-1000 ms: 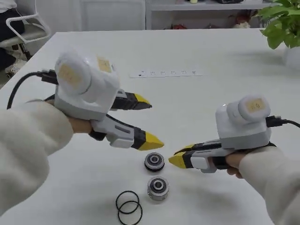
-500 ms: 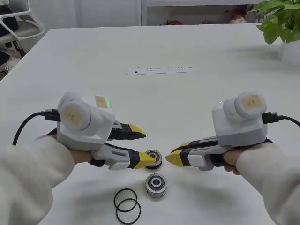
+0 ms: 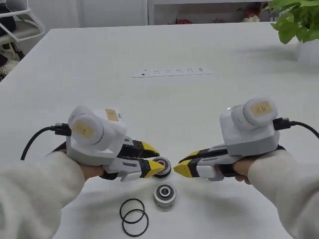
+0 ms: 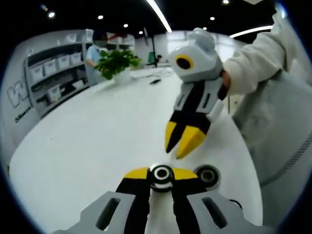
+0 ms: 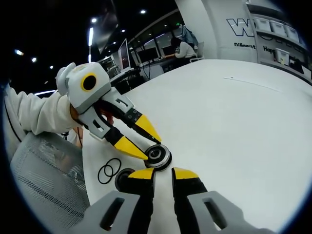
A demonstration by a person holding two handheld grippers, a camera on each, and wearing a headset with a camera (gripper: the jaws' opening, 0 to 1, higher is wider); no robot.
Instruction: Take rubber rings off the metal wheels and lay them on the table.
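A metal wheel point(image 3: 163, 167) with a black rubber ring lies on the white table point(image 3: 224, 89). My left gripper point(image 3: 156, 159) is shut on it; in the left gripper view both yellow tips touch the sides of the wheel point(image 4: 162, 176). My right gripper point(image 3: 180, 166) faces it from the right, a short gap away, jaws a little open and holding nothing. A second wheel point(image 3: 164, 194) lies just nearer me. Two loose black rubber rings point(image 3: 133, 216) lie overlapping at the front. In the right gripper view the left gripper point(image 5: 148, 148) sits at the wheel point(image 5: 158, 156).
A flat white power strip point(image 3: 172, 72) lies further back on the table. A potted plant point(image 3: 294, 22) stands at the far right corner, and a chair point(image 3: 17, 25) at the far left. Black cables trail from both grippers.
My left gripper has come down and right to the far wheel and closed on it. The right gripper has shifted slightly left towards it. The camera has tilted a little.
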